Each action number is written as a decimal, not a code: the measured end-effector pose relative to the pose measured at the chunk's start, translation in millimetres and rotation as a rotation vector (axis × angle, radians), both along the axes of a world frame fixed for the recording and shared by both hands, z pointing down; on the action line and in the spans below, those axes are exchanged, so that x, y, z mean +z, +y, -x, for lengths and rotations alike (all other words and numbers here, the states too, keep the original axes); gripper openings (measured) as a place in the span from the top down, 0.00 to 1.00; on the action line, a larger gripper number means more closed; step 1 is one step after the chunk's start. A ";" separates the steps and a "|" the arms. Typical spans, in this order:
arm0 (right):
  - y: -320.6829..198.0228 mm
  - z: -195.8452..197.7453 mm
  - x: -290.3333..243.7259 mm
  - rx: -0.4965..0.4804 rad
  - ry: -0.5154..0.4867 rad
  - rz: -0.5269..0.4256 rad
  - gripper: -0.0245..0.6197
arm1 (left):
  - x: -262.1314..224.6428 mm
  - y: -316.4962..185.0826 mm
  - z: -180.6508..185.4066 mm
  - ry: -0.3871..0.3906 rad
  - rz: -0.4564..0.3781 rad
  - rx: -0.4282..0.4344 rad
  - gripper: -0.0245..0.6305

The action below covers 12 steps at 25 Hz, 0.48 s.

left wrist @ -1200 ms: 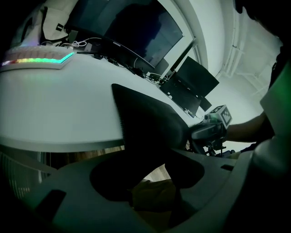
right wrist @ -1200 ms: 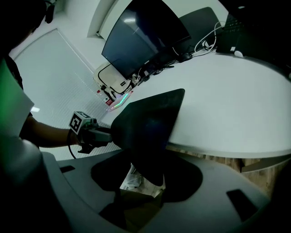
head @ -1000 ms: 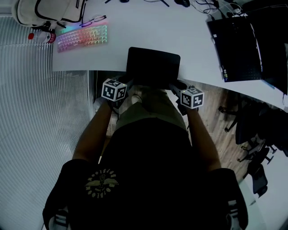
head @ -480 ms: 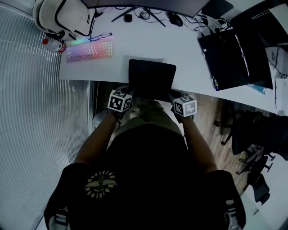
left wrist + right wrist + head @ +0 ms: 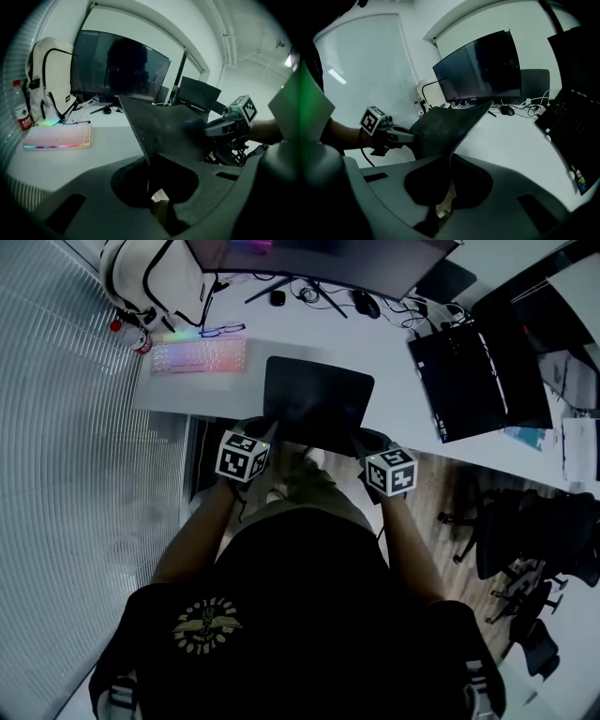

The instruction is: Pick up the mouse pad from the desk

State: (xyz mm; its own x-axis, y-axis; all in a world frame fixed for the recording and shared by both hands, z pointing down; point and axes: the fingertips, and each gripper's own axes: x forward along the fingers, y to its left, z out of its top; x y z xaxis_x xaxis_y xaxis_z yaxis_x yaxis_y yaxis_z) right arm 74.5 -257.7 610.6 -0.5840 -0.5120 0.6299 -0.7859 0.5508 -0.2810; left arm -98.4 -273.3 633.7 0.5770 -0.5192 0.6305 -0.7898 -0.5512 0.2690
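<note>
The black mouse pad (image 5: 317, 404) hangs in the air over the near edge of the white desk (image 5: 394, 343), gripped by its two near corners. My left gripper (image 5: 267, 433) is shut on the near left corner, and my right gripper (image 5: 361, 441) is shut on the near right corner. In the left gripper view the pad (image 5: 173, 129) rises edge-on from between the jaws of the left gripper (image 5: 149, 161), with the right gripper (image 5: 227, 126) beyond it. The right gripper view shows the pad (image 5: 445, 124) curving up out of the right gripper (image 5: 451, 161), the left gripper (image 5: 386, 133) holding its far side.
A lit keyboard (image 5: 199, 355), glasses (image 5: 223, 331) and a white backpack (image 5: 155, 277) sit at the desk's back left. A dark monitor (image 5: 319, 254) stands behind, with a mouse (image 5: 367, 279) and cables. An open laptop (image 5: 478, 371) lies at the right. Office chairs (image 5: 534, 521) stand on the floor to the right.
Both grippers have risen together and the mouse pad has come up off the desk with them. The pad's near edge now bends upward between the two grips.
</note>
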 end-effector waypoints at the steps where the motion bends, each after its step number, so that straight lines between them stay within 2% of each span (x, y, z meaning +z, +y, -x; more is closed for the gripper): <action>1: -0.6 0.7 -7.0 0.003 -0.006 -0.013 0.94 | -6.4 0.1 1.2 0.005 -0.012 0.000 0.93; 12: -14.2 0.1 -111.1 -0.004 -0.065 -0.168 0.94 | -111.7 -8.6 5.8 0.069 -0.190 -0.005 0.93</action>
